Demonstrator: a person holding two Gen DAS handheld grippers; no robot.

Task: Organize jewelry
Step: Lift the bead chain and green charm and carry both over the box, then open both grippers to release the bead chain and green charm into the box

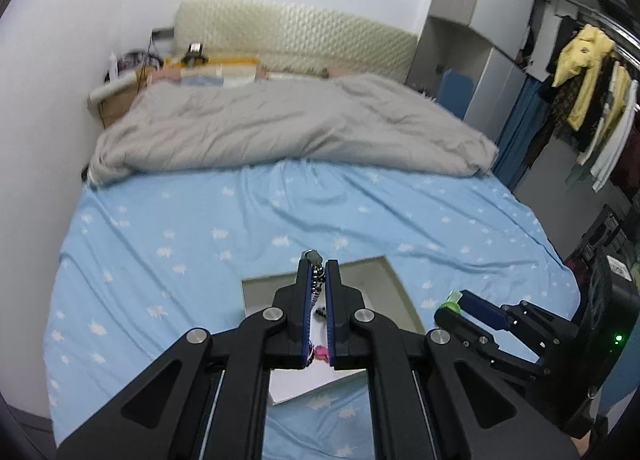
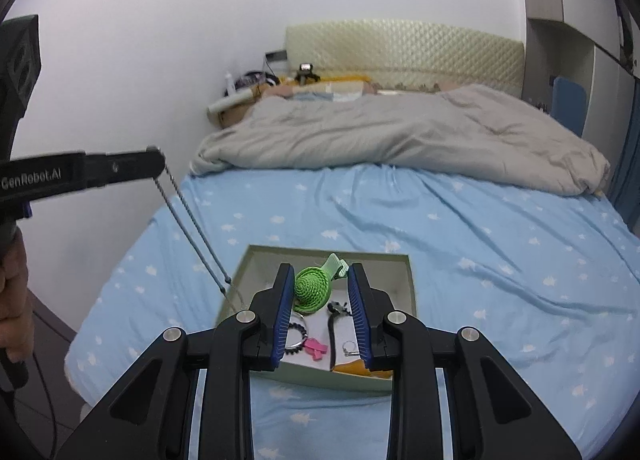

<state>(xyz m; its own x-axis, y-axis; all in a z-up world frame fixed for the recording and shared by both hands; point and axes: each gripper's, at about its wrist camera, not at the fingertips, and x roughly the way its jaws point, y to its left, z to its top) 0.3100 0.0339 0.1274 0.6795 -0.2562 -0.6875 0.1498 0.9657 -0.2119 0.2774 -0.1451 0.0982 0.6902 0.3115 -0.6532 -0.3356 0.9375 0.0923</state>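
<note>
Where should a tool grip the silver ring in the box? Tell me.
Grip the silver ring across its thin band, coming straight down from above: it lies flat on the box floor, close beside the black hair clip, leaving little side access.

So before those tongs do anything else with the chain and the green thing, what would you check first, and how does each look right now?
1. Left tongs gripping the chain: ok, pinched at the tips.
2. Chain free of snags: cannot tell; its lower end hangs at the box edge.
3. Right tongs holding the green hair clip: ok, it sits between the pads.
4. Clip above the box: ok.
5. Room in the box: ok; the bracelet, pink clip and ring leave bare floor.
6. Box flat on the bed sheet: ok.
</note>
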